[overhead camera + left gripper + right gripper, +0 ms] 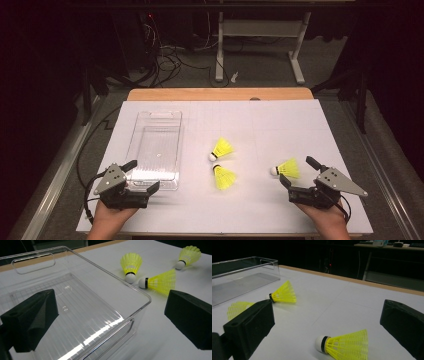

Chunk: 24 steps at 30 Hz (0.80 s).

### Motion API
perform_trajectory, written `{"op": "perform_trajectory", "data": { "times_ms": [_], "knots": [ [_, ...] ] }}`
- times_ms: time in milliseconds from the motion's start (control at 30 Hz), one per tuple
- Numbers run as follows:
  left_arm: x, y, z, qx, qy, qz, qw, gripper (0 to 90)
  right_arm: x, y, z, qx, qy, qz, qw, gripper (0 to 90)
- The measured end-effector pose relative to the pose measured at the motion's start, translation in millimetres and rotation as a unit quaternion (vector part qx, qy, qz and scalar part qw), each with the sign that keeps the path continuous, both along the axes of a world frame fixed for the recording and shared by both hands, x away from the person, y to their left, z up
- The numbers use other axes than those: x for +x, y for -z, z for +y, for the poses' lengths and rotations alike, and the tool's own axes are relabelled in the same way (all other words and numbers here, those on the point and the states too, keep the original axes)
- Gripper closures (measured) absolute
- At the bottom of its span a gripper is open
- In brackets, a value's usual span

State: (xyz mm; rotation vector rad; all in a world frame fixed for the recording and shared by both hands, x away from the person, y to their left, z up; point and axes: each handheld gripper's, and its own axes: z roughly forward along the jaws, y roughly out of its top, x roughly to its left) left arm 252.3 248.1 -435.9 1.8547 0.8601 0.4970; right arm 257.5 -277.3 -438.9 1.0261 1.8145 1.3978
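Observation:
Three yellow shuttlecocks with white cork heads lie on the white table. Two are near the middle (pixel 221 149) (pixel 224 177), and a third (pixel 286 169) is at the right. My right gripper (pixel 297 171) is open, and that third shuttlecock (pixel 345 343) lies on the table between its jaws without touching them. A clear plastic bin (pixel 159 114) stands empty at the left. My left gripper (pixel 145 175) is open at the bin's near right corner (pixel 147 298), with one jaw over the inside and the other outside over the table.
The white sheet covers the table up to a wooden strip (pixel 220 94) at the far edge. Beyond the table are desk legs (pixel 219 55) and cables on the floor. Bare table lies between the middle shuttlecocks and the right one.

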Motion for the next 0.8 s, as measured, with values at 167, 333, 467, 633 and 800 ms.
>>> {"op": "perform_trajectory", "data": {
  "times_ms": [167,333,467,633,800],
  "knots": [
    [0.8,0.2,-0.4,0.002,0.000,0.002,1.0000,0.1,0.2,0.6,-0.5,-0.001,0.000,0.000,1.0000,0.0],
    [0.2,0.1,0.1,0.003,-0.001,0.002,1.0000,0.1,0.4,0.9,0.4,-0.002,0.000,0.002,1.0000,0.0],
    [0.2,0.1,-0.1,0.003,-0.001,0.002,1.0000,0.1,0.4,0.8,0.5,-0.001,0.001,0.002,1.0000,0.0],
    [0.1,0.3,-0.4,0.004,0.000,0.002,1.0000,0.1,0.4,1.0,0.3,-0.001,0.002,0.003,1.0000,0.0],
    [-0.1,0.1,0.1,0.004,-0.001,0.002,1.0000,0.1,0.6,1.0,0.4,-0.001,0.003,0.003,1.0000,0.0]
  ]
}}
